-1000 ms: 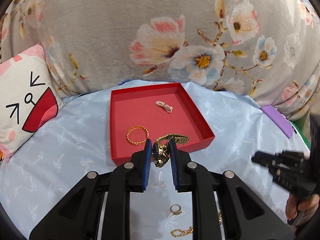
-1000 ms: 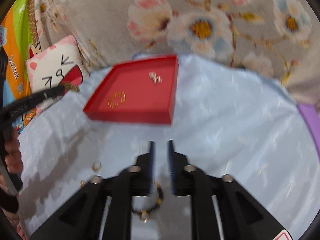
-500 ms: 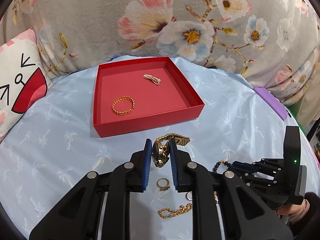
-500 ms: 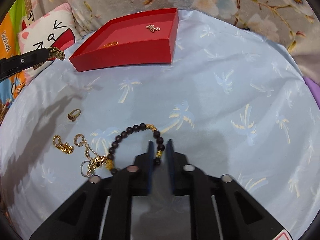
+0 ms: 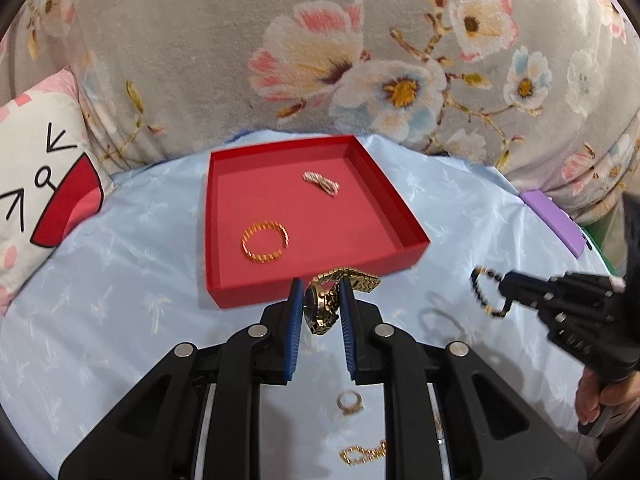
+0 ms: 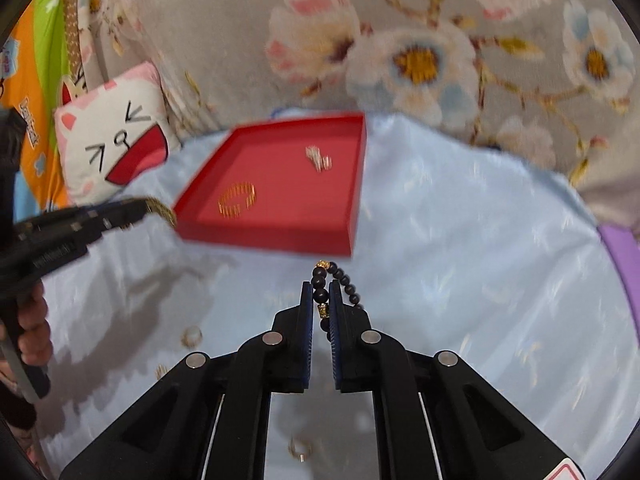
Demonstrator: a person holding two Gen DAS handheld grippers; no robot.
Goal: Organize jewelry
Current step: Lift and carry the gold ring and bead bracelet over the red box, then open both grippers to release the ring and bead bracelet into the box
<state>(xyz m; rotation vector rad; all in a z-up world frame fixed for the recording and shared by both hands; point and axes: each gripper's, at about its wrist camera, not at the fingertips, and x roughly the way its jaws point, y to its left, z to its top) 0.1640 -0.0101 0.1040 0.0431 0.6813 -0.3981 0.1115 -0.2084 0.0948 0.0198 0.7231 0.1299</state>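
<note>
The left tool (image 5: 319,311) is clenched on a gold watch (image 5: 324,306), held just short of the near wall of the red tray (image 5: 400,208). The right tool (image 6: 321,304) has just closed its jaws and now grips a dark bead bracelet (image 6: 334,280), lifted above the blue bedspread (image 6: 460,260). In the tray lie a gold bangle (image 5: 265,242) and a small pale chain (image 5: 321,182), well apart. A ring (image 5: 350,402) and a gold chain (image 5: 362,453) lie on the bedspread.
</note>
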